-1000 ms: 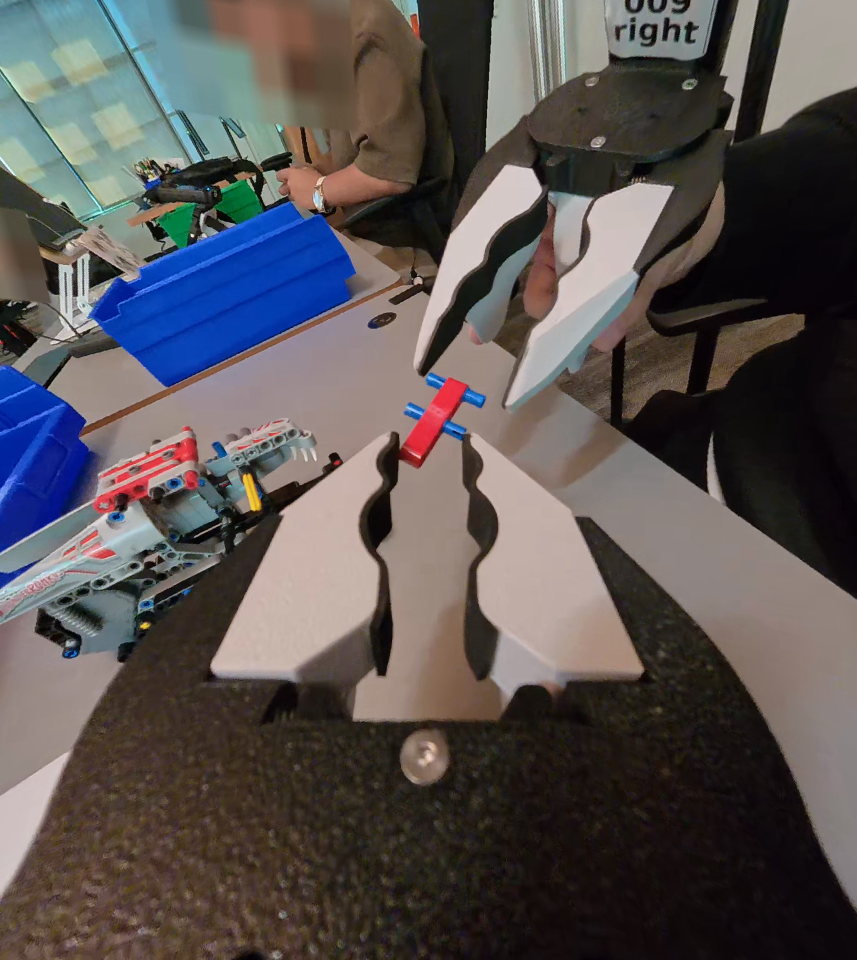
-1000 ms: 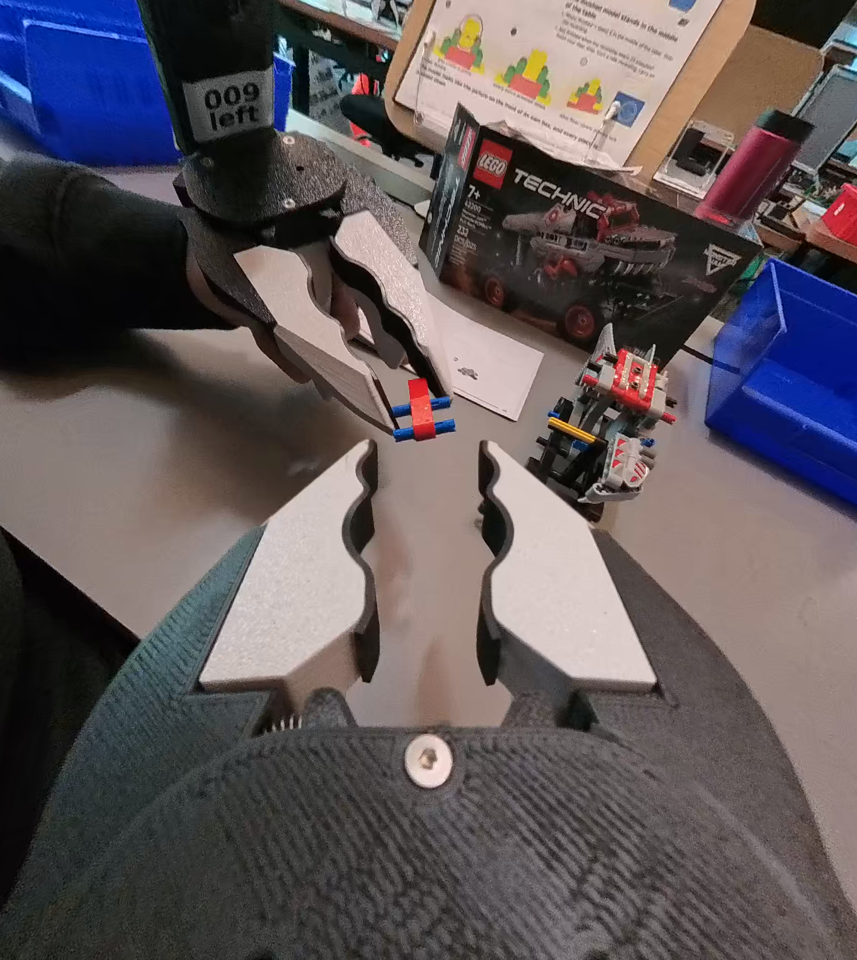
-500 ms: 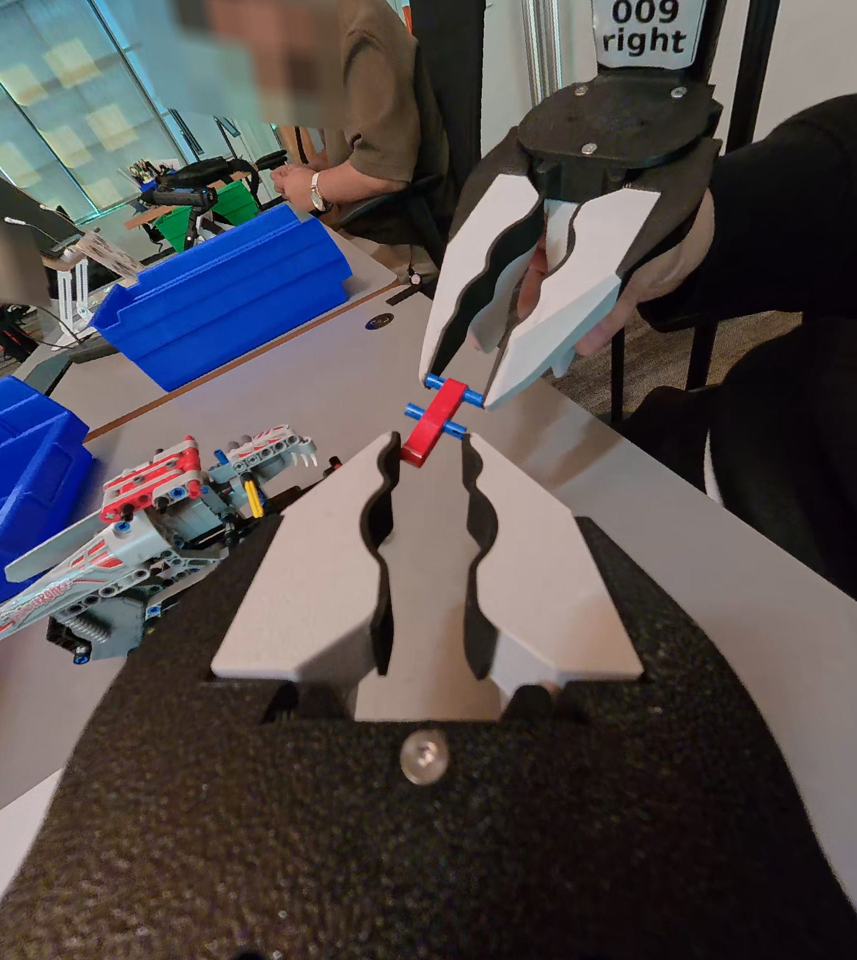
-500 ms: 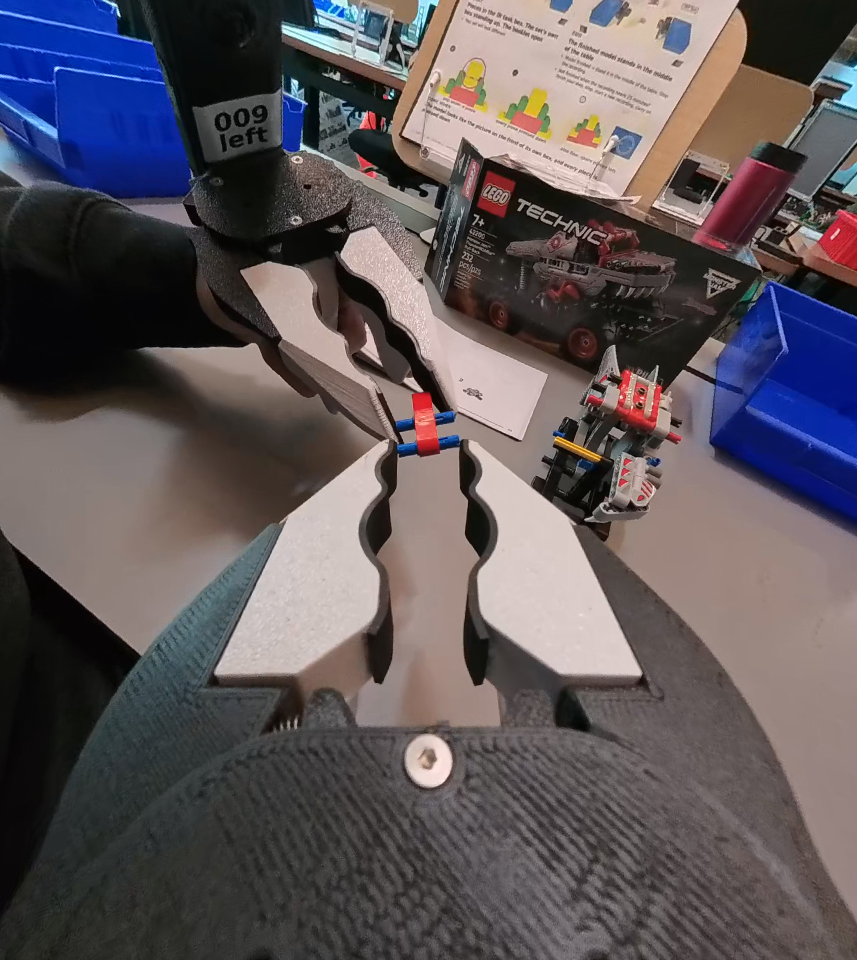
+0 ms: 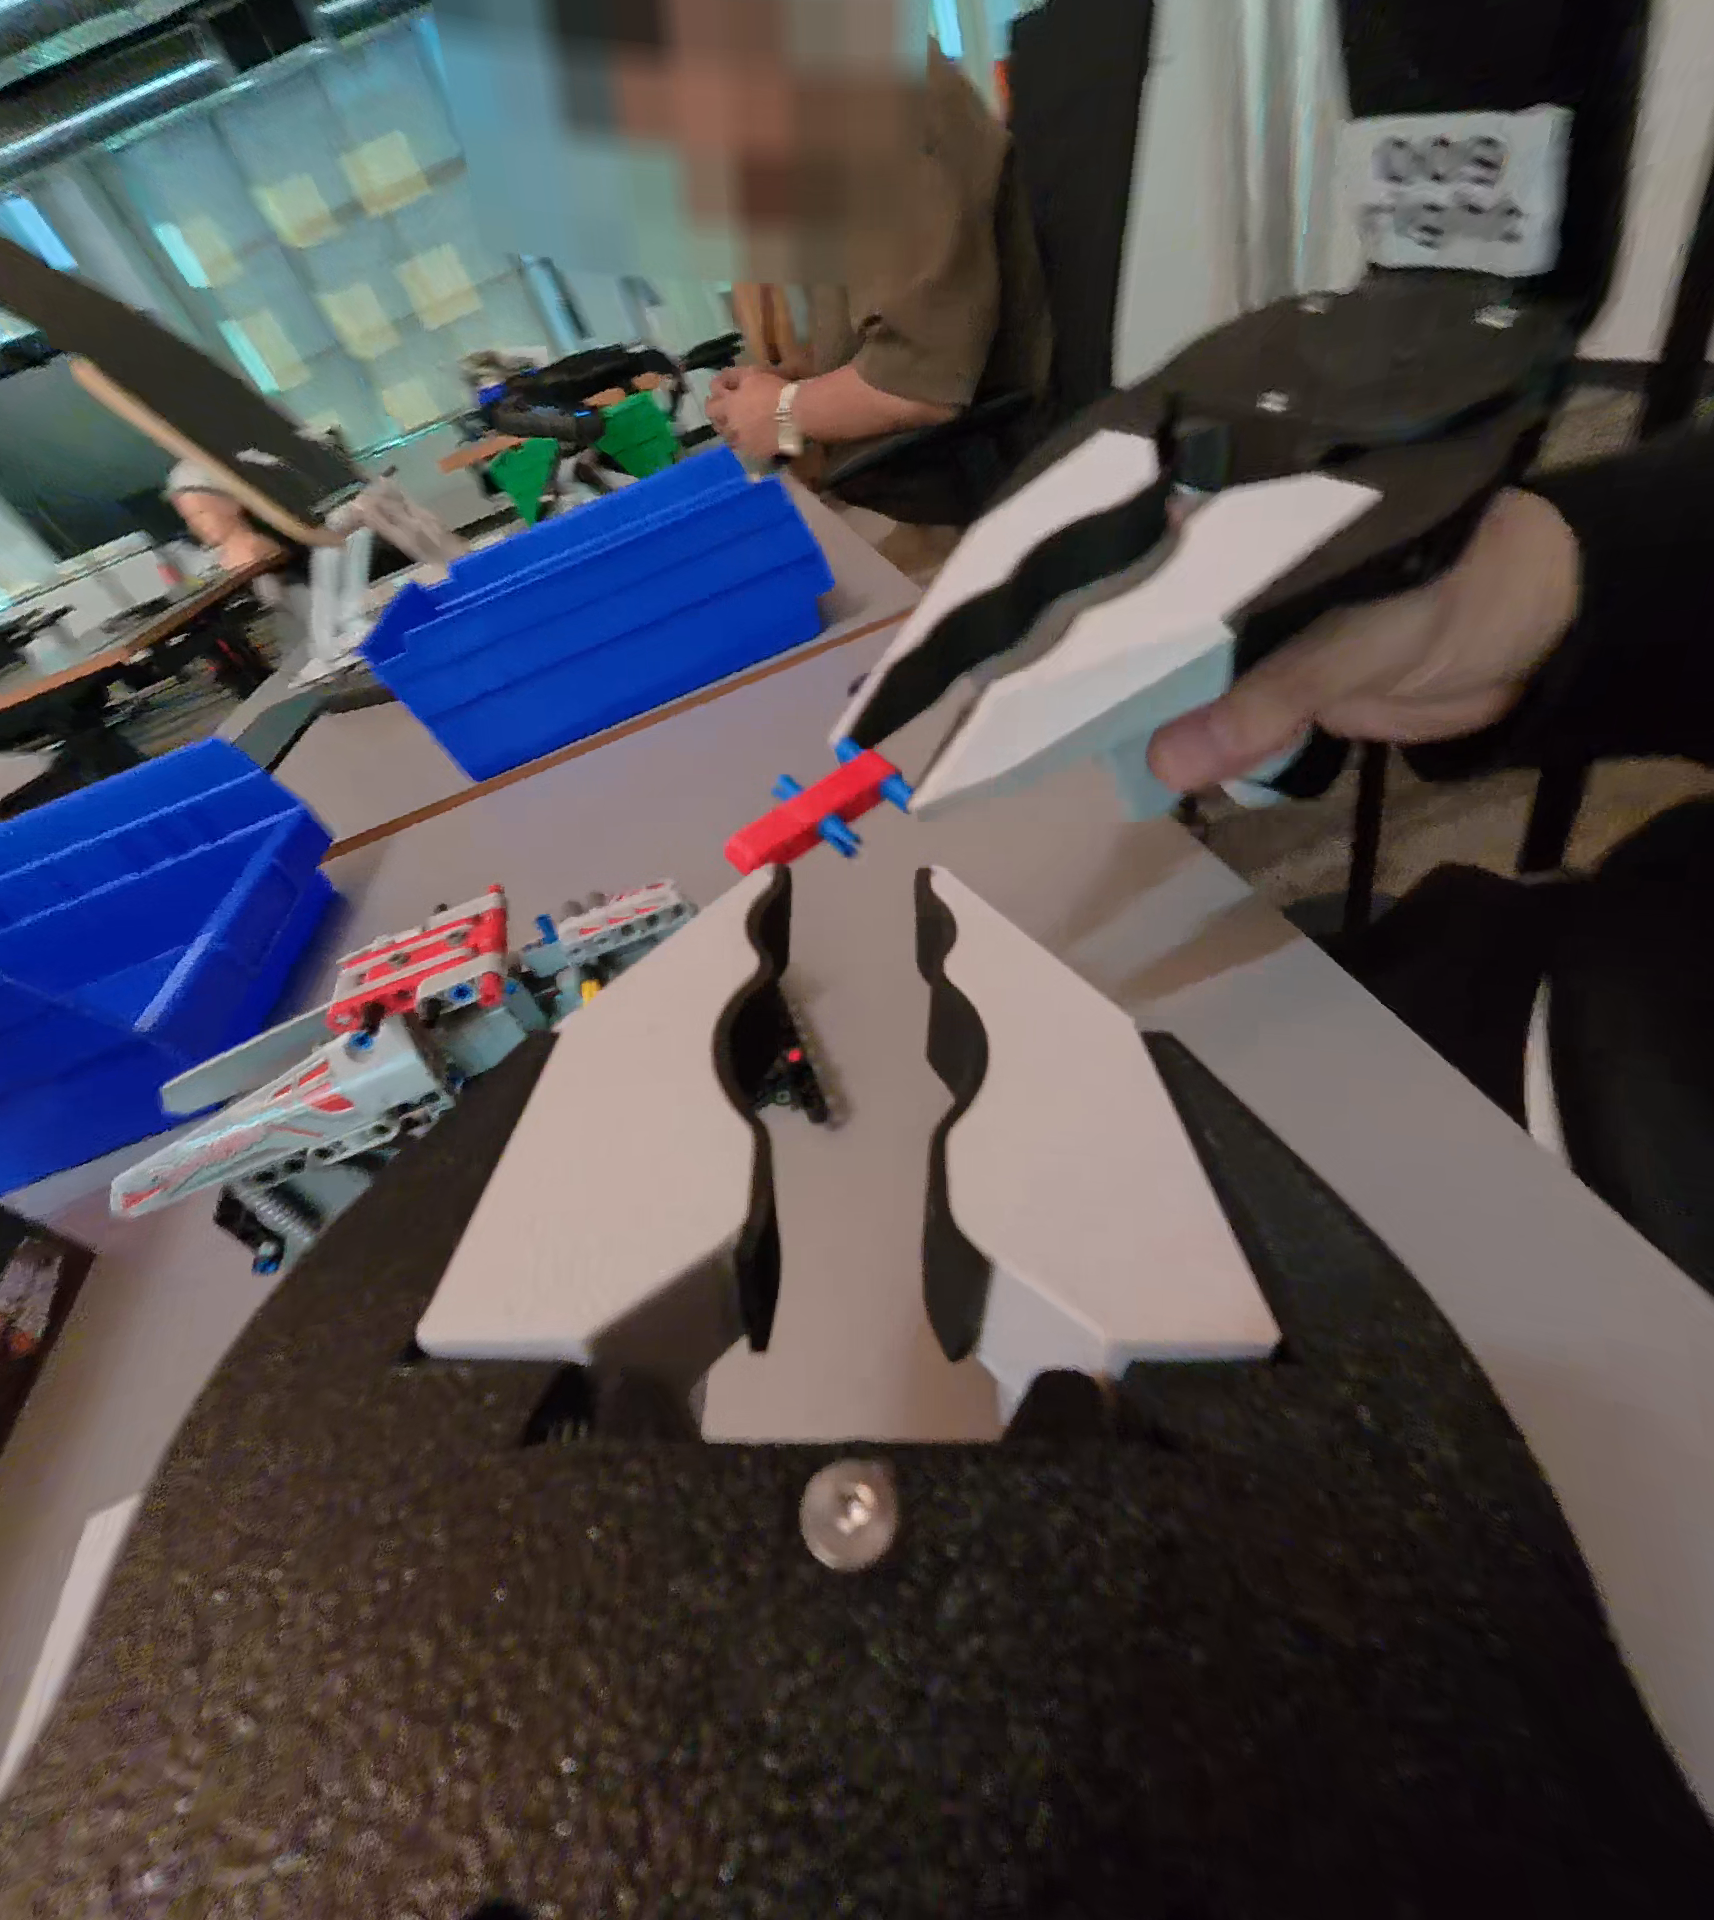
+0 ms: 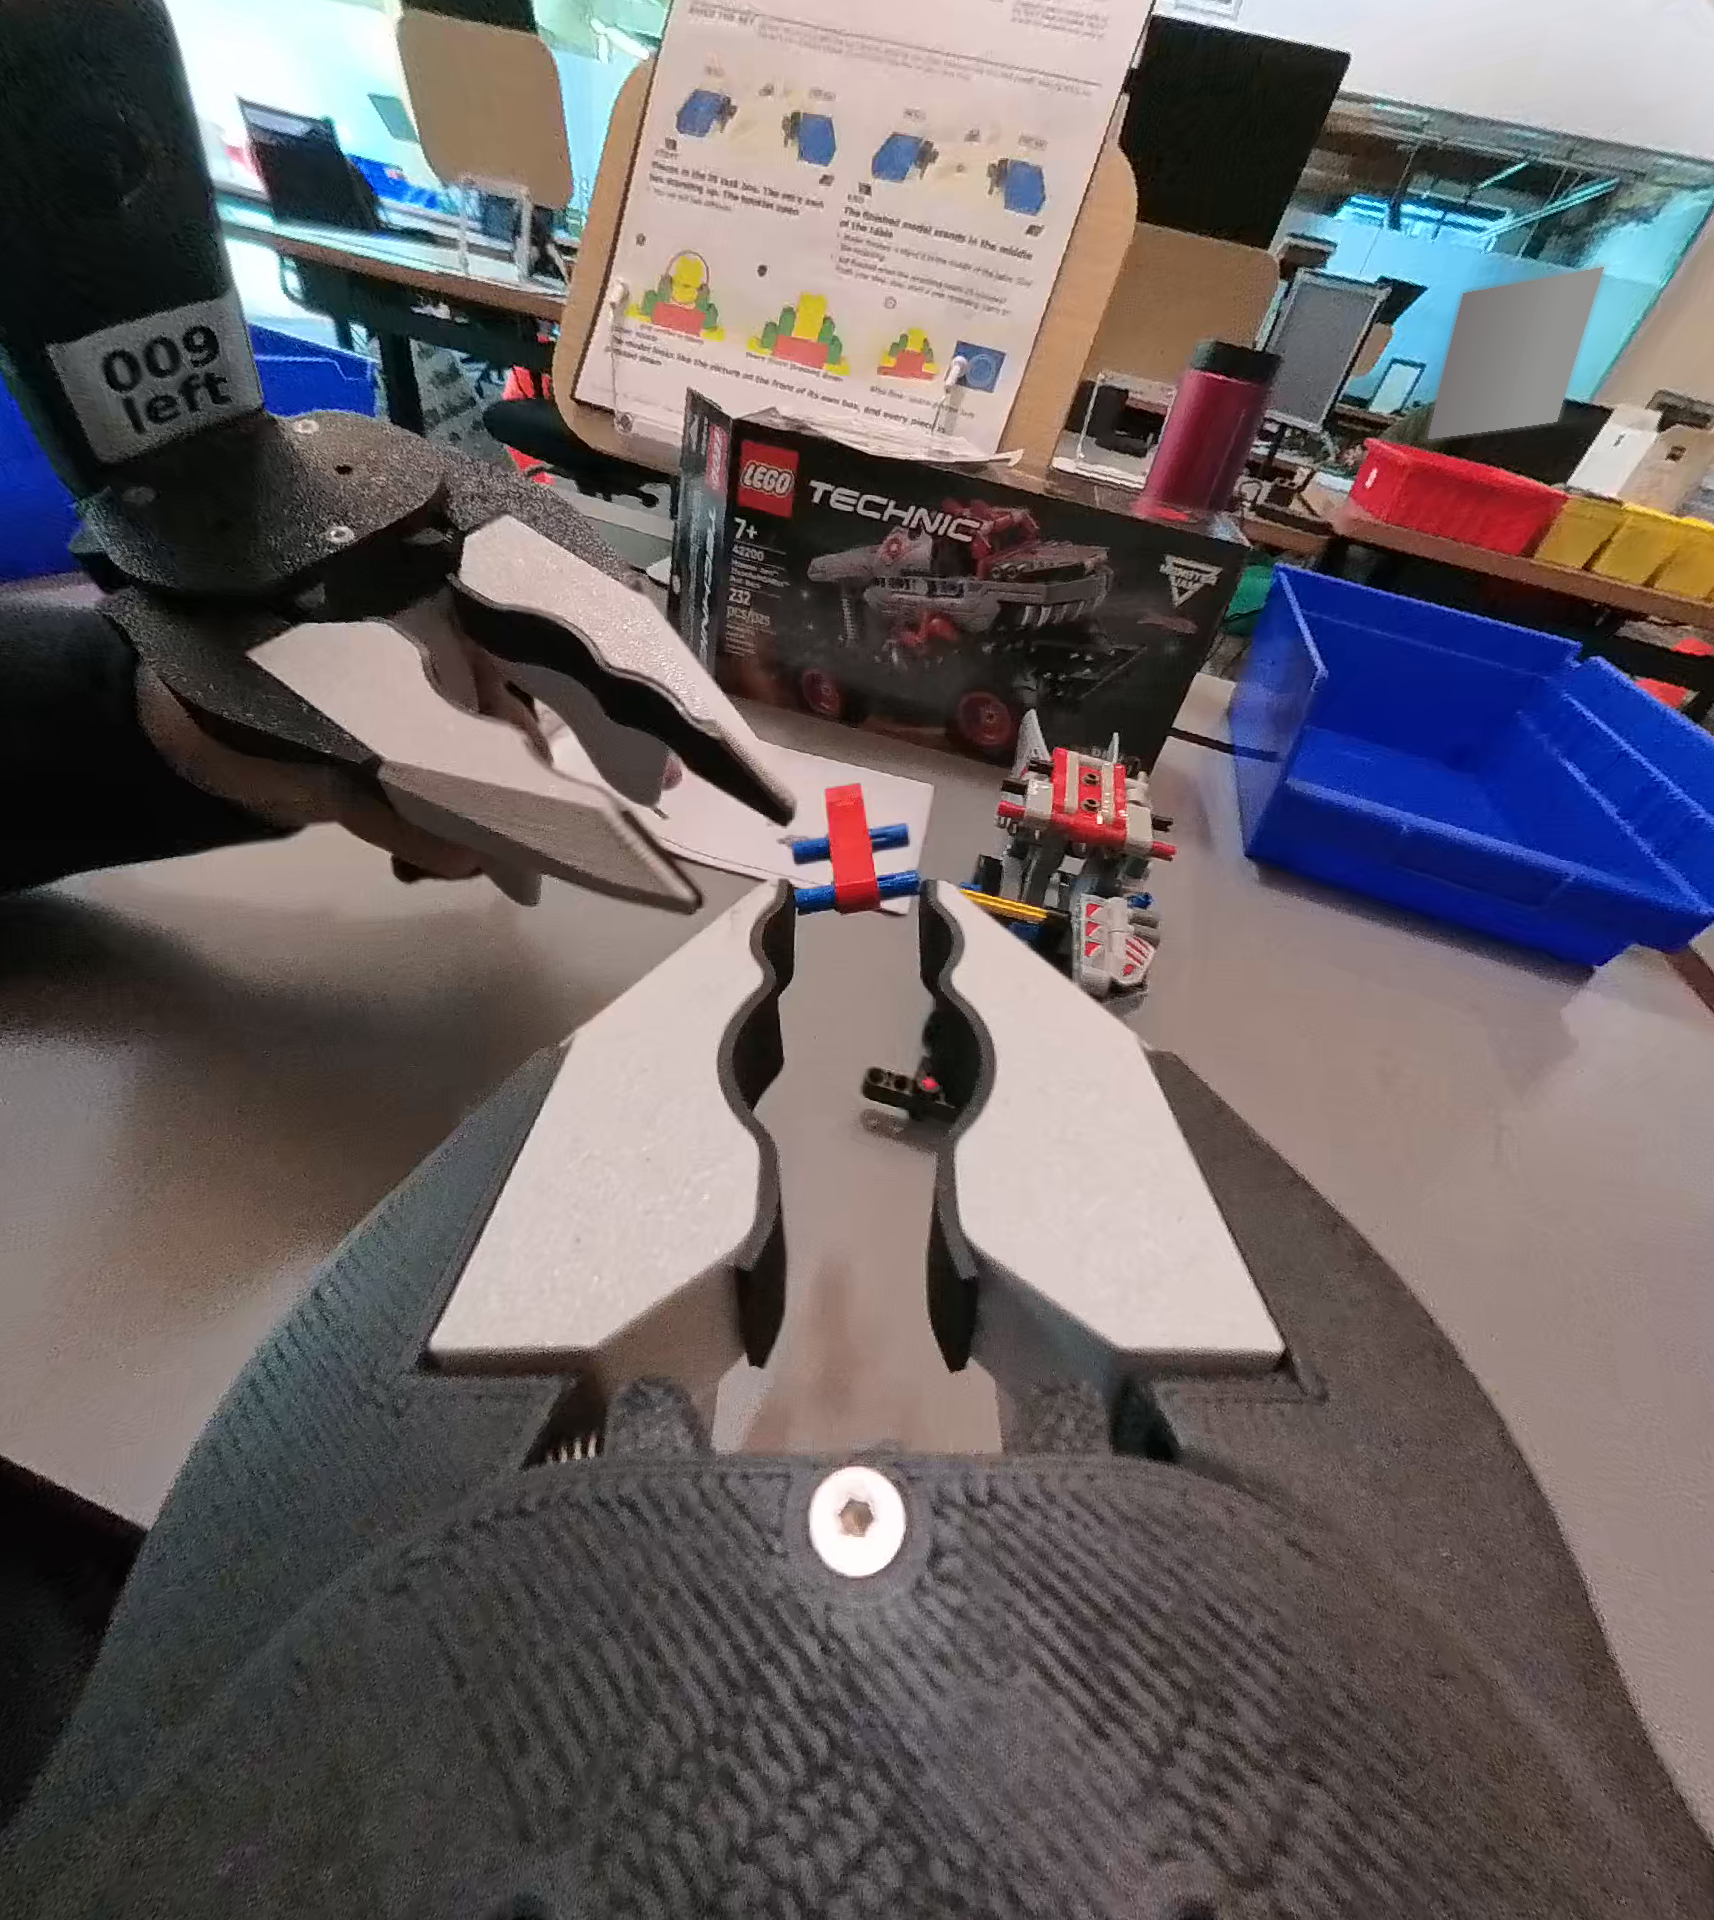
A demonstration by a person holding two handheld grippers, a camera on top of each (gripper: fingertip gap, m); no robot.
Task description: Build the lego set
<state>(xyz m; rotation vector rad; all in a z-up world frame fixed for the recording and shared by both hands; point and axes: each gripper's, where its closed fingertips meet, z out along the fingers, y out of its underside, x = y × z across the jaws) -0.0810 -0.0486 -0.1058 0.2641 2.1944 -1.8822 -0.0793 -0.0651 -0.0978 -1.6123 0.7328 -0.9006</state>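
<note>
A small red beam with two blue pins (image 6: 848, 842) hangs in the air above the grey table (image 6: 209, 1039). My right gripper (image 6: 853, 894) is shut on it, its tips pressing the ends of the lower blue pin. In the left wrist view, the right gripper (image 5: 884, 774) holds the beam (image 5: 811, 816) by its far end. My left gripper (image 5: 848, 873) is open just below and behind the beam, its tips apart from it. It also shows in the right wrist view (image 6: 744, 857), left of the beam. The part-built grey and red model (image 6: 1081, 862) stands on the table.
A small black piece (image 6: 905, 1091) lies on the table under my right fingers. The set's box (image 6: 936, 613) and a white sheet (image 6: 728, 821) are behind. Blue bins (image 6: 1476, 769) (image 5: 604, 613) (image 5: 84, 956) flank the work area. A person (image 5: 884, 364) sits at the far desk. My two grippers' fingertips are within a few centimetres of each other. Both grippers' tips are roughly 11 cm from the small black piece (image 6: 905, 1091). It is also in sight in the left wrist view (image 5: 797, 1085).
My right gripper closed in and shut on the beam's blue pin. My left gripper let go and drew back a little. The beam swung round with the right gripper.
</note>
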